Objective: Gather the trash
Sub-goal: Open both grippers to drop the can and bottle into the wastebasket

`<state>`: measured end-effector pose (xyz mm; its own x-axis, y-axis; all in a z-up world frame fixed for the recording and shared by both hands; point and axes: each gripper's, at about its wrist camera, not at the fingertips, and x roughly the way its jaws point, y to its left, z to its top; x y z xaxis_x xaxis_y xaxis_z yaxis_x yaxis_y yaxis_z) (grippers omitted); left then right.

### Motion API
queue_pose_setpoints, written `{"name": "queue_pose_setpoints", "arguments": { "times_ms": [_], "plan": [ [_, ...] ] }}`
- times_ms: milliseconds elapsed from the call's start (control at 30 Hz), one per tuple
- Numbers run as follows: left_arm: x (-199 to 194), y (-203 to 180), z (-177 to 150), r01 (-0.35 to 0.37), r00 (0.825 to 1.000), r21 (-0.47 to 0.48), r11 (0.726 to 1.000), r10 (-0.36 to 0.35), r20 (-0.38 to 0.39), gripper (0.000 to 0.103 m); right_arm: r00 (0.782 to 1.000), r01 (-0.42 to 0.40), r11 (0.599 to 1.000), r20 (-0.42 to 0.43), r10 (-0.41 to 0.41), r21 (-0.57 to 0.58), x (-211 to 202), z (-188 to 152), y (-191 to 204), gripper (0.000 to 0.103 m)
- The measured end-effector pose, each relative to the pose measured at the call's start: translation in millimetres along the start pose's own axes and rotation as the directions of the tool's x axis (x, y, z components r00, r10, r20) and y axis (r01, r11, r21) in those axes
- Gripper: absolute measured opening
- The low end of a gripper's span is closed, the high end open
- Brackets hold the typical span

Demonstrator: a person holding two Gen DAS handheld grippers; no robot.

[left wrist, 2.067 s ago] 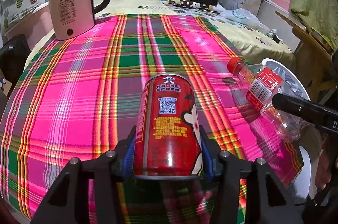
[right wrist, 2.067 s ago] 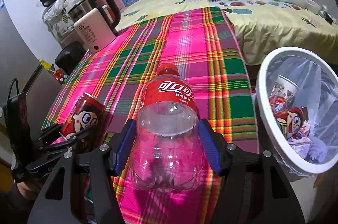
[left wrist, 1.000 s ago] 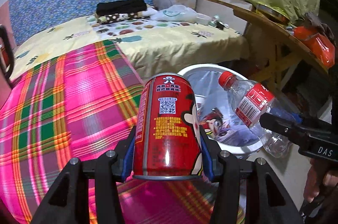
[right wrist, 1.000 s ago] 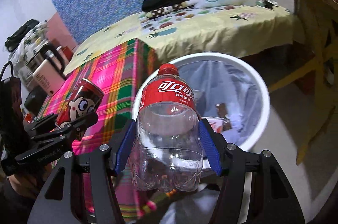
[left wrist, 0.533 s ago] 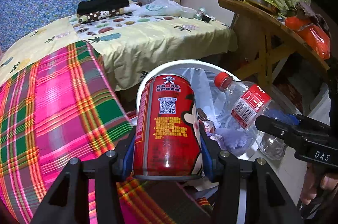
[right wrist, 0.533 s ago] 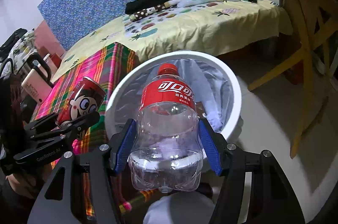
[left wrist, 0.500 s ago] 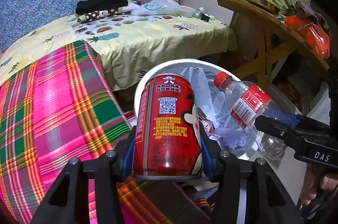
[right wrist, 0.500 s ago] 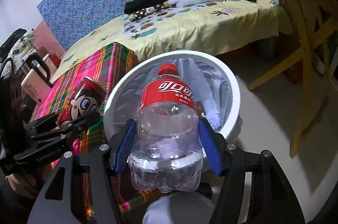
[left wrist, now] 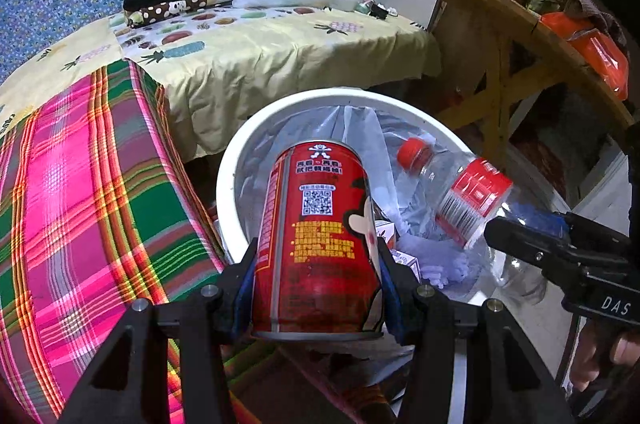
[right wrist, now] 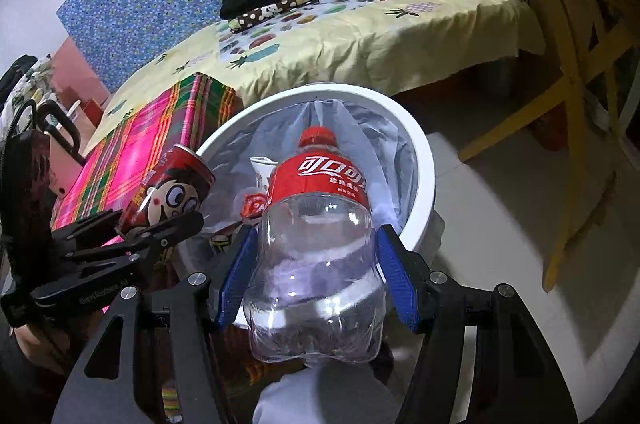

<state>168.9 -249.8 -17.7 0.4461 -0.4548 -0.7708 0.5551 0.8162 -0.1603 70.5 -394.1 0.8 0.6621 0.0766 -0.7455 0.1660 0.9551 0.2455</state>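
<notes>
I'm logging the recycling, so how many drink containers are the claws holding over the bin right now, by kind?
Cans: 1, the can in the left claw.
Plastic bottles: 1, the bottle in the right claw.
Total: 2, both over the bin.

Trash bin [left wrist: 228, 183] just right of plaid-covered table [left wrist: 80, 183], bed [left wrist: 280, 55] behind both. Can [left wrist: 316, 244] and bottle [right wrist: 316, 244] over the bin, can left of bottle. Wooden table [left wrist: 500, 7] right of bin.
</notes>
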Motion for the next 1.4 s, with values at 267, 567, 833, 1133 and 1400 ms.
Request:
{"name": "queue_pose_setpoints", "arguments": {
  "times_ms": [267, 567, 833, 1133, 1400],
  "plan": [
    [-5, -4, 2, -0.010, 0.999, 0.021, 1.000, 0.010, 0.032, 0.059, 1.000, -0.003, 1.000, 0.018, 0.003, -0.003, -1, 2, 1, 0.063],
    [-14, 3, 3, 0.007, 0.999, -0.002, 1.000, -0.007, 0.050, 0.060, 0.998, -0.005, 1.000, 0.061, 0.006, -0.007, -9, 6, 1, 0.063],
    [-23, 6, -5, 0.021, 0.999, -0.019, 1.000, -0.020, 0.046, 0.060, 0.997, -0.031, 1.000, 0.071, 0.030, 0.001, -14, 0, 0, 0.060],
    [-29, 13, -10, 0.001, 0.999, -0.043, 0.999, 0.001, 0.041, 0.060, 0.997, -0.010, 0.997, 0.071, 0.015, -0.078, -8, -3, 16, 0.055],
    [-30, 18, -12, -0.009, 0.999, -0.052, 0.999, 0.011, 0.044, 0.060, 0.999, -0.022, 0.990, 0.047, 0.028, -0.136, -4, -13, 30, 0.053]
  ]
}}
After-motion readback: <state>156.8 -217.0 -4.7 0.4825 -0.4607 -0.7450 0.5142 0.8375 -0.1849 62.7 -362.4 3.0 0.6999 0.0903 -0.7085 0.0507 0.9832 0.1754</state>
